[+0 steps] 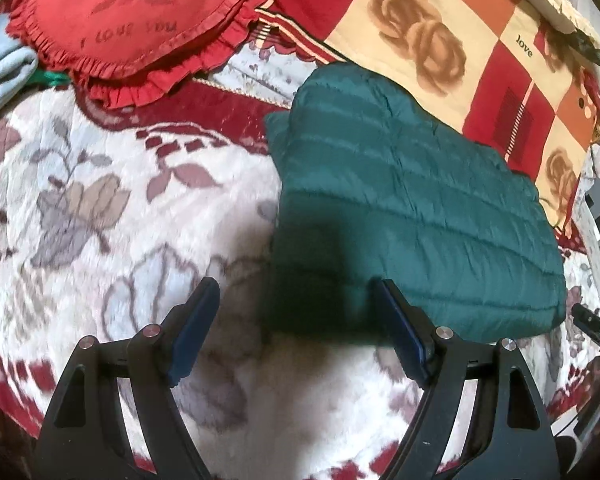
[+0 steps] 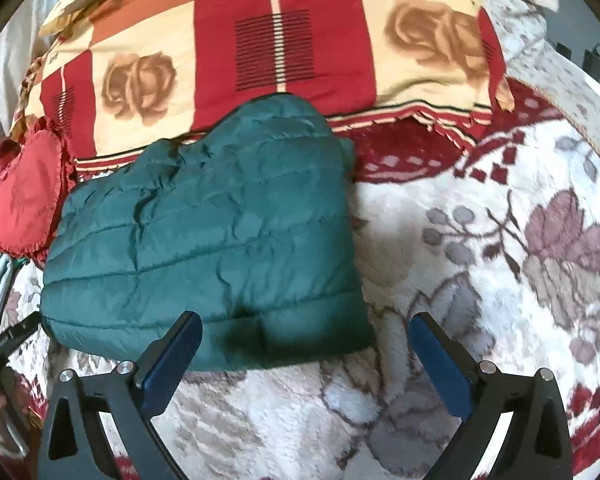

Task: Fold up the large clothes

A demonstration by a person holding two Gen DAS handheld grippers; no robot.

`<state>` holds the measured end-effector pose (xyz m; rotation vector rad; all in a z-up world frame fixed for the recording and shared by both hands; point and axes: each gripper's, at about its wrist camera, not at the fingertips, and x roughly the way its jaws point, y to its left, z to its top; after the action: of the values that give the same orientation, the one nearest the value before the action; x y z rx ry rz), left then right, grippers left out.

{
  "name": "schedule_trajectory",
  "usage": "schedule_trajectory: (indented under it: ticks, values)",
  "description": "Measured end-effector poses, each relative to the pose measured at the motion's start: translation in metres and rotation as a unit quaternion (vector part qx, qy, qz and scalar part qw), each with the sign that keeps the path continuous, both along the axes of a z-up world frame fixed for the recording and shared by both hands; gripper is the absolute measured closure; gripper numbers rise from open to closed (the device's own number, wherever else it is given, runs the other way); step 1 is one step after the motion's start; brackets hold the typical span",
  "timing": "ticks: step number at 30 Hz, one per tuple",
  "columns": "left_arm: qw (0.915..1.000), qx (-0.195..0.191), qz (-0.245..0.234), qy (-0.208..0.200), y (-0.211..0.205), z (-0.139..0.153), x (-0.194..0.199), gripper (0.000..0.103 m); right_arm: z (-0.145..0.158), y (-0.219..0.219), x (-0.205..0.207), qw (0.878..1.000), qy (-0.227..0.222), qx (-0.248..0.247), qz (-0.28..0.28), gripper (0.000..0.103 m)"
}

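1. Left wrist view: the left gripper is spread wide with nothing between its blue pads. It hangs over the near left corner of the jacket.
2. The jacket is dark green, quilted and folded into a compact block. It lies flat on the blanket, a white plush with red borders and leaf prints that covers the bed.
3. The jacket's far edge touches the quilt, a red, orange and cream checked cover with rose prints and the word "love".
4. A red frilled cushion lies at upper left, well apart from the jacket. A pale blue folded cloth sits at the left edge, just beside the cushion.
5. A shadow falls on the jacket's near corner, between the gripper fingers.
6. Right wrist view: the right gripper is also spread wide and holds nothing. Its left pad overlaps the jacket's near edge; whether it touches cannot be told. Its right pad is over the blanket.
7. The jacket lies left of centre, wrinkled on top, with its far end on the edge of the quilt.
8. The cushion lies at the left, near the jacket.
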<state>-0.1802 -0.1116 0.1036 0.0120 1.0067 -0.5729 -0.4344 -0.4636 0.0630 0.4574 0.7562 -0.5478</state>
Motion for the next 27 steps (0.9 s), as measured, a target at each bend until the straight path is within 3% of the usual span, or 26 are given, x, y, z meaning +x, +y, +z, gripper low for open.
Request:
schedule_trajectory:
  ticks: [10, 20, 27]
  values:
    - [0.9986, 0.026, -0.01, -0.045, 0.003, 0.009, -0.034, 0.022, -0.008, 0.029, -0.002, 0.999, 0.017, -0.023, 0.019, 0.001]
    - [0.9952, 0.036, -0.005, -0.09, -0.008, 0.024, -0.053, 0.022, 0.012, 0.07, -0.003, 0.996, 0.006, -0.088, 0.017, 0.001]
    - [0.9929, 0.043, -0.009, -0.111, -0.018, 0.027, -0.066, 0.022, 0.014, 0.085, 0.003, 0.995, 0.003, -0.098, 0.017, 0.0]
